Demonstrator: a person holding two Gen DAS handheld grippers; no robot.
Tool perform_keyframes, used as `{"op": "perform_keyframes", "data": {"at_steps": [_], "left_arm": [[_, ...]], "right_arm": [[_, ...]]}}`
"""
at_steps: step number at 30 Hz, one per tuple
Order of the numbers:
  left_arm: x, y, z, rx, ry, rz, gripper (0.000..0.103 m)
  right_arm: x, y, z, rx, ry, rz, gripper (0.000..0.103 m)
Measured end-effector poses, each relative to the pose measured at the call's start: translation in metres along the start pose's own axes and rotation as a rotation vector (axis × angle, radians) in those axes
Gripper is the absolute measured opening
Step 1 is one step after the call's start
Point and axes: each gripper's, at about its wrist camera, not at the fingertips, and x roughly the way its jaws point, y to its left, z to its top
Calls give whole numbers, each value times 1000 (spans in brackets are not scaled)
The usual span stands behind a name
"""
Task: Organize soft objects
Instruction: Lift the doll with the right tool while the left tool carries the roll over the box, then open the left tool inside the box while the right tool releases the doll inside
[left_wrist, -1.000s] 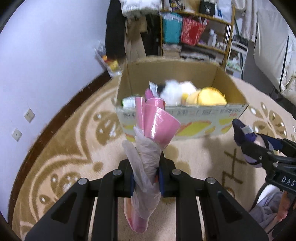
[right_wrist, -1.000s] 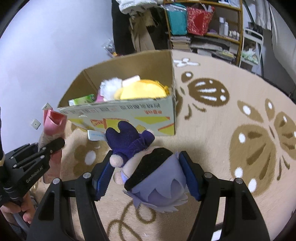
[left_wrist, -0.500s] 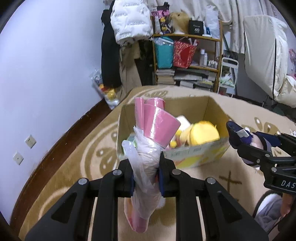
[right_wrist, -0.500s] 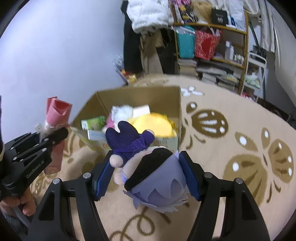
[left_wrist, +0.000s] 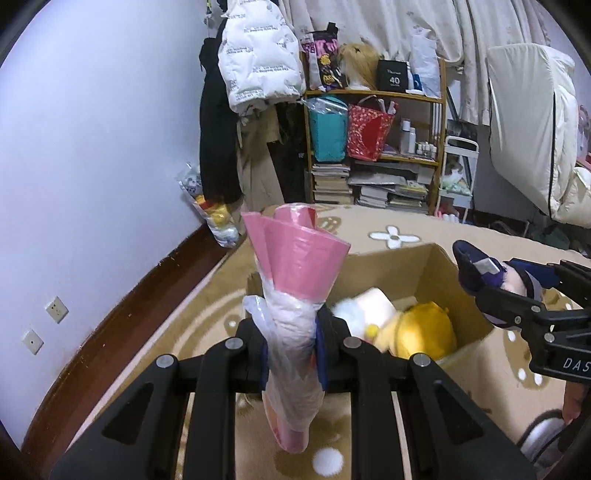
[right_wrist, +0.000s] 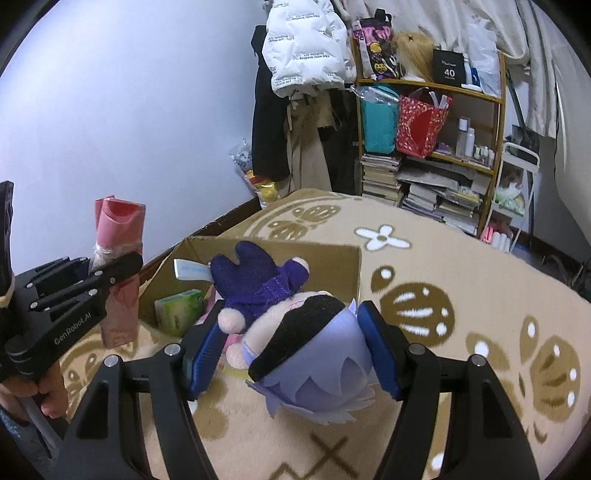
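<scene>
My left gripper (left_wrist: 291, 354) is shut on a pink paper roll in a clear plastic wrap (left_wrist: 291, 295), held upright in front of the open cardboard box (left_wrist: 436, 269). A plush doll with lilac hair and a dark purple outfit (right_wrist: 295, 332) sits between the blue pads of my right gripper (right_wrist: 291, 350), which is shut on it near the box's front. Inside the box lie a yellow plush (left_wrist: 424, 332), a white fluffy toy (left_wrist: 354, 314) and a green packet (right_wrist: 181, 310). The right gripper with the doll (left_wrist: 495, 284) shows at the right of the left wrist view.
The box stands on a beige patterned rug (right_wrist: 443, 288). Behind it are a shelf with bags, bottles and stacked books (left_wrist: 373, 147), hanging coats (left_wrist: 258, 62) and a plastic bag with toys by the wall (left_wrist: 210, 206). A hand (right_wrist: 40, 391) holds the left gripper's handle.
Both grippers have risen and tipped up with their loads, so I now look down into the box and more of the room shows behind it.
</scene>
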Motion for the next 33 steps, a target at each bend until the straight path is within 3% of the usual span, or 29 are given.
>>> {"op": "perform_keyframes", "data": {"at_steps": [15,24,33], "left_arm": [[39,-2,14,11,15,-22,18],[79,3,-1,-21,156,-15,21],[87,7,-12,-23,205,6,26]], "right_arm": [[43,12,24,-69,-17,8,75],[59,3,19,-10,-3,22,77],[72,10,12,-22,35,48,78]]}}
